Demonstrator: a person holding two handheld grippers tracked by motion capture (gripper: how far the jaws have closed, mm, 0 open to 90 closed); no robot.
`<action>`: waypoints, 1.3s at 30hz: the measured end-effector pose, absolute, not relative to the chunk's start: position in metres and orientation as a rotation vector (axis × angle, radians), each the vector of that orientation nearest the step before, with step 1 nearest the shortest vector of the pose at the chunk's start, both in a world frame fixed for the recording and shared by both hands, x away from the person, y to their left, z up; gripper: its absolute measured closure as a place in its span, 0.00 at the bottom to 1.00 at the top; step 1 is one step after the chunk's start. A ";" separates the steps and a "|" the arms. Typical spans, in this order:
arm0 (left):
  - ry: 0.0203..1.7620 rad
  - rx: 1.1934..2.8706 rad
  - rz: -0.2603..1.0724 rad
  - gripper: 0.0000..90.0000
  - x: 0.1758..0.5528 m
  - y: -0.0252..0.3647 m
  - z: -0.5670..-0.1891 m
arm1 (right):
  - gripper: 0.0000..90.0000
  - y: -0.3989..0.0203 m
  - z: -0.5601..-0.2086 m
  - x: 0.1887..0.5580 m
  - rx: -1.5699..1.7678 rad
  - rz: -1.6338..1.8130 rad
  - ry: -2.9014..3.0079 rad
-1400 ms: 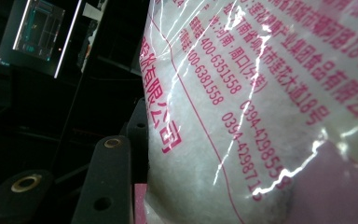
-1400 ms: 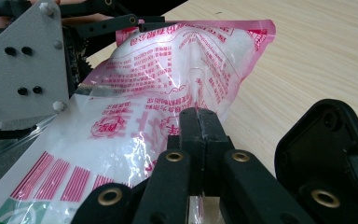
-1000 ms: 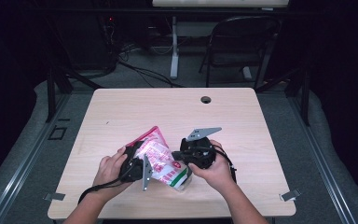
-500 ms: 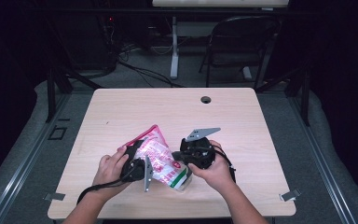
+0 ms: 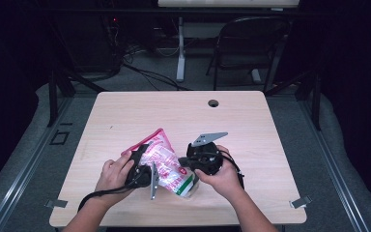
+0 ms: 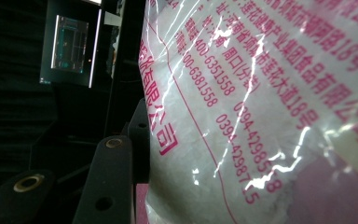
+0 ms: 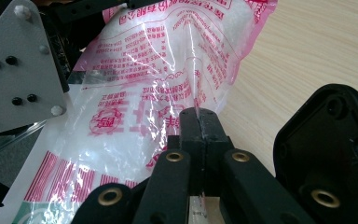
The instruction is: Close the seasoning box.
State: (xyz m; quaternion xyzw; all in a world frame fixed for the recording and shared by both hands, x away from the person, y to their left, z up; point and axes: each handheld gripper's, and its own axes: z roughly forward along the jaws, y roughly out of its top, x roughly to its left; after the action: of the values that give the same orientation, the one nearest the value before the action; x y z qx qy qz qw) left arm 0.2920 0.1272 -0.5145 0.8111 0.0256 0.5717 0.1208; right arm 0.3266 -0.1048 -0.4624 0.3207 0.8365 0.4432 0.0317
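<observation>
Near the counter's (image 5: 125, 116) front edge, bag of white powder (image 5: 166, 162) sits between both grippers. Right gripper (image 7: 199, 122) jaws pinched together on the bag's centre seam; left gripper (image 5: 142, 166) jaws clamped around its side.

Left claw (image 5: 142, 166): black body, grey three-cornered plate with dark screws, black cable trailing off. Right claw (image 5: 189, 162): black, same grey plate on top, black cable. Jaws matte black with brass-ringed pivot holes. Forearms bare, no sleeves visible.

R gripper (image 7: 199, 122) pinching bag (image 7: 135, 116) seam, wood table (image 7: 307, 51)
</observation>
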 end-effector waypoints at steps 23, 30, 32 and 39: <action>0.000 2.426 1.681 0.66 0.293 0.125 -0.505 | 1.00 -0.105 -0.462 0.326 0.999 1.373 2.575; -0.048 2.452 1.688 0.66 0.297 0.124 -0.503 | 1.00 -0.105 -0.462 0.326 0.998 1.371 2.574; -0.059 2.452 1.697 0.66 0.297 0.124 -0.502 | 1.00 -0.105 -0.462 0.326 0.998 1.375 2.574; -0.062 2.460 1.694 0.66 0.297 0.124 -0.504 | 1.00 -0.105 -0.462 0.326 0.989 1.367 2.580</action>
State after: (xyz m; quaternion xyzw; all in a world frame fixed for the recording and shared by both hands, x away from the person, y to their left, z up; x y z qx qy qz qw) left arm 0.2970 0.1241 -0.5039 0.8211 -0.0207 0.5652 0.0770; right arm 0.3261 -0.1047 -0.4622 0.3207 0.8365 0.4434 0.0294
